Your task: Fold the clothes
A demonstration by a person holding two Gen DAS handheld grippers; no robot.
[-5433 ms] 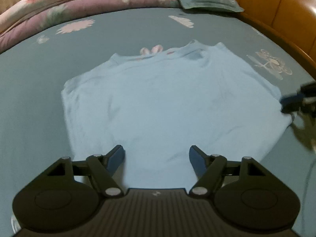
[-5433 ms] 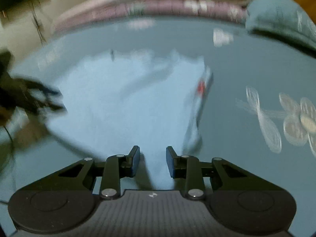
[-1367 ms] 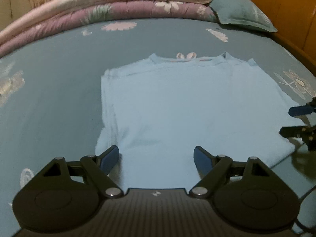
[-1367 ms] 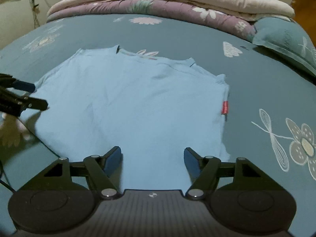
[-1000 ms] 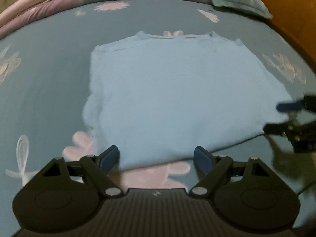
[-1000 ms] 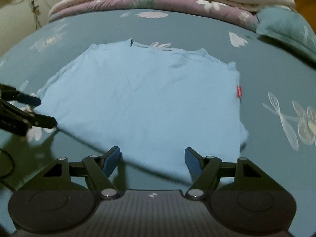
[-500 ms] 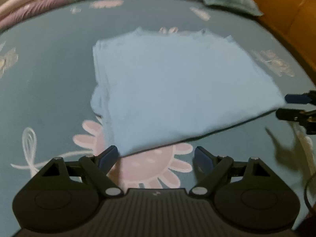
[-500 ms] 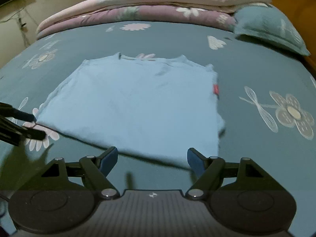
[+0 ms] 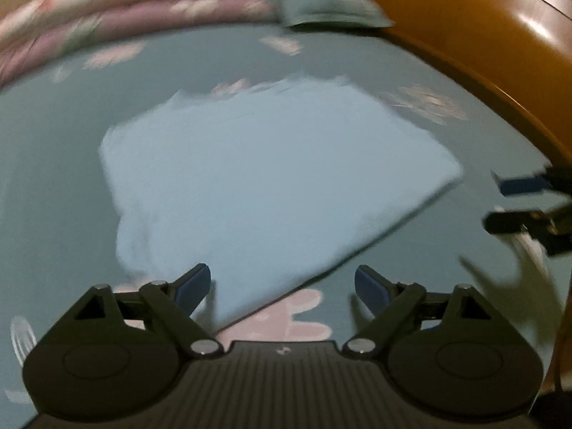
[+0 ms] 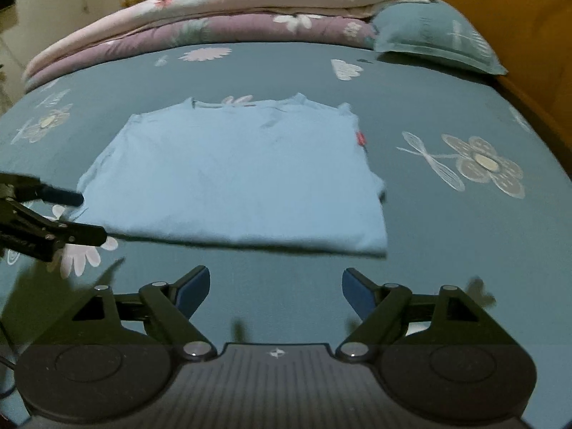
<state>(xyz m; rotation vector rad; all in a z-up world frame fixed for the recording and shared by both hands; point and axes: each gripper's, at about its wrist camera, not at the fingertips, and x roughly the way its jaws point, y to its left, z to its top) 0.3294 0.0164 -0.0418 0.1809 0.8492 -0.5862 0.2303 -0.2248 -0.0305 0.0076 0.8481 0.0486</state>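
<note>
Backing off the shirt (image 10: pixel 243 175), which a second before lay between their fingers, the left gripper (image 9: pixel 282 286) and right gripper (image 10: pixel 275 286) hung released just short of its near edge, so this fold looked finished, shirt flat mid-bedsheet (image 10: pixel 447 250).

Left wrist view sits low at the near-left corner of the folded blue shirt (image 9: pixel 264 186), facing far-right toward the wooden headboard (image 9: pixel 482 35), blurred. Right wrist view hangs off the shirt's (image 10: pixel 243 171) near edge, facing the far stacked quilts (image 10: pixel 221 18). Both share the shirt, the teal floral bedsheet (image 10: pixel 447 232) and the pillow (image 10: pixel 432 35); each catches the other gripper at its frame edge.
</note>
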